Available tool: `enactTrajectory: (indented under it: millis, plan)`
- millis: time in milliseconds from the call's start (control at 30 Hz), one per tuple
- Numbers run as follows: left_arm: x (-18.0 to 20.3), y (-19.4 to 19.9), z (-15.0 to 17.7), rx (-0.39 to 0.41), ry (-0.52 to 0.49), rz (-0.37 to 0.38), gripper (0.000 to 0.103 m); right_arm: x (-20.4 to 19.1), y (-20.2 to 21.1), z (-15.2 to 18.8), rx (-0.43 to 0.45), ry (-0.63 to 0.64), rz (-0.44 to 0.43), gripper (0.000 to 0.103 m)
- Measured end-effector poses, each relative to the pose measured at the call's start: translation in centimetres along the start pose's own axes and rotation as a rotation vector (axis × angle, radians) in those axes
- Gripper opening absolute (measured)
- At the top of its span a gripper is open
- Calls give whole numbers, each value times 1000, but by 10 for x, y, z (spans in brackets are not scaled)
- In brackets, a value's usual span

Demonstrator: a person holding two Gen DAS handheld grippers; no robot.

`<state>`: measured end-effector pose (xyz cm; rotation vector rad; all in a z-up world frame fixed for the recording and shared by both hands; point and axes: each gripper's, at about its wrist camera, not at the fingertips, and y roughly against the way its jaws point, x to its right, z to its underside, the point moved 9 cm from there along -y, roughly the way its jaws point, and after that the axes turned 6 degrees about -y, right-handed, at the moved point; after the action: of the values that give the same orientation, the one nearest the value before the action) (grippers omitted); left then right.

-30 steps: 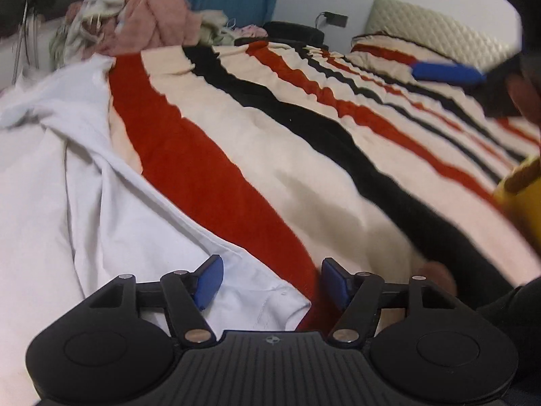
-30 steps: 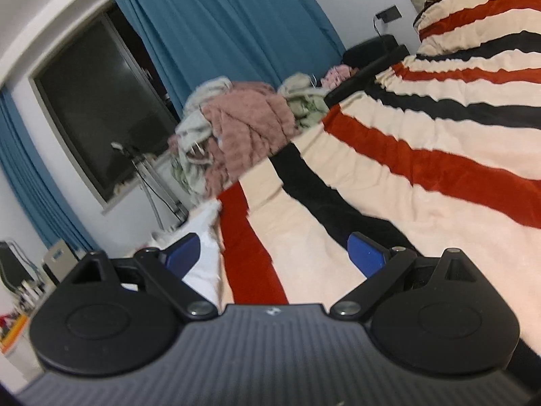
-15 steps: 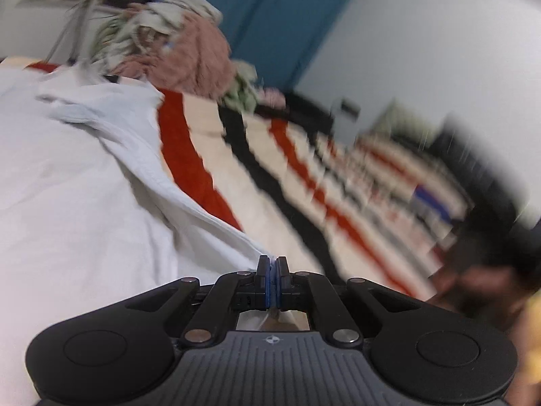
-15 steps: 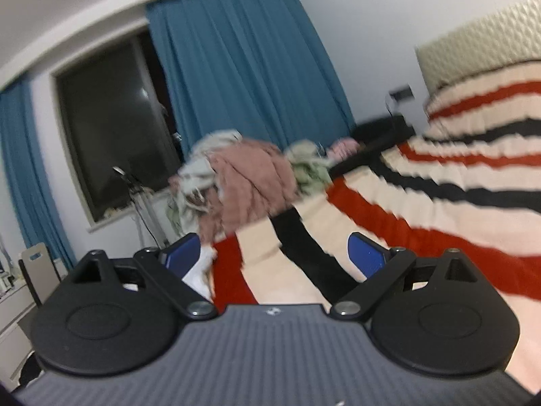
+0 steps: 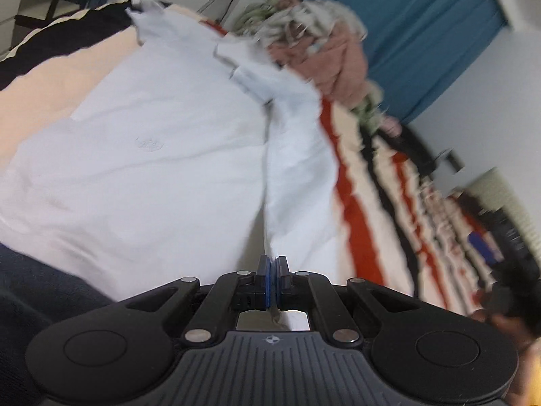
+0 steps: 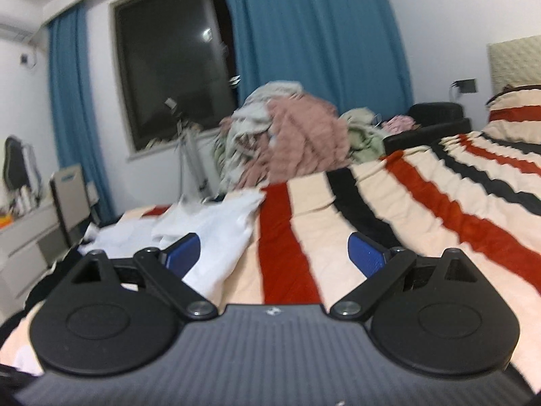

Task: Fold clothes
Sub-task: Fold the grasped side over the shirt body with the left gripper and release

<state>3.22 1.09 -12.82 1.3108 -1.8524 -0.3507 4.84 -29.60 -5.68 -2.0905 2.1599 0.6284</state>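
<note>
A white shirt (image 5: 162,155) lies spread on the striped bedspread (image 5: 358,237), with a small embroidered mark on its front. My left gripper (image 5: 272,282) is shut on the shirt's near edge, and a fold of white cloth runs up from its blue pads. In the right wrist view the same white shirt (image 6: 219,226) lies ahead to the left. My right gripper (image 6: 274,253) hovers open over the bedspread (image 6: 422,209), with nothing between its blue pads (image 6: 365,253). Its tip also shows far right in the left wrist view, blurred.
A heap of pink, white and green laundry (image 6: 290,138) sits at the bed's far end, before blue curtains (image 6: 318,34) and a dark window. A white dresser (image 6: 23,233) stands at left. Dark clothing (image 5: 37,301) fills the left wrist view's lower left.
My left gripper went from open to shut on the shirt's edge and has swung left, lifting the cloth. The right gripper levelled out and stayed open.
</note>
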Motion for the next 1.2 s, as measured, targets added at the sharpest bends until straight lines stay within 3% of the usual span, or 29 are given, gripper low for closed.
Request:
enactTrajectory:
  millis: [133,233,367,467,533,633,700,767,933,1067,1200]
  plan:
    - [-6,-11,3,-31,-45,-103,4,-22,-1,19,-70,55,-21,96]
    - [-3,-12,2,-21,-92,-155,4,-35,10,22,-76,81,-34,96]
    - [9,9,7,11,-115,-134,13,-53,25,25,-83,116,-52,95]
    - [21,37,3,36,-126,-109,36,-65,38,22,-79,127,-59,95]
    - [29,58,-3,53,-132,-90,59,-72,45,16,-86,118,-55,95]
    - [42,87,-26,86,-154,-90,77,-82,52,6,-111,101,-40,95]
    - [42,88,-49,105,-144,-96,83,-90,54,-4,-128,99,-19,95]
    - [43,90,-71,123,-134,-102,83,-99,55,-17,-125,73,-10,95]
    - [45,93,-128,170,-108,-118,85,-121,40,-46,-131,-12,-80,95]
    - [16,39,-159,177,25,-99,85,-127,12,-48,-147,-61,-103,96]
    - [-19,-38,-172,145,186,-36,79,-104,-27,-25,-150,-99,-96,95]
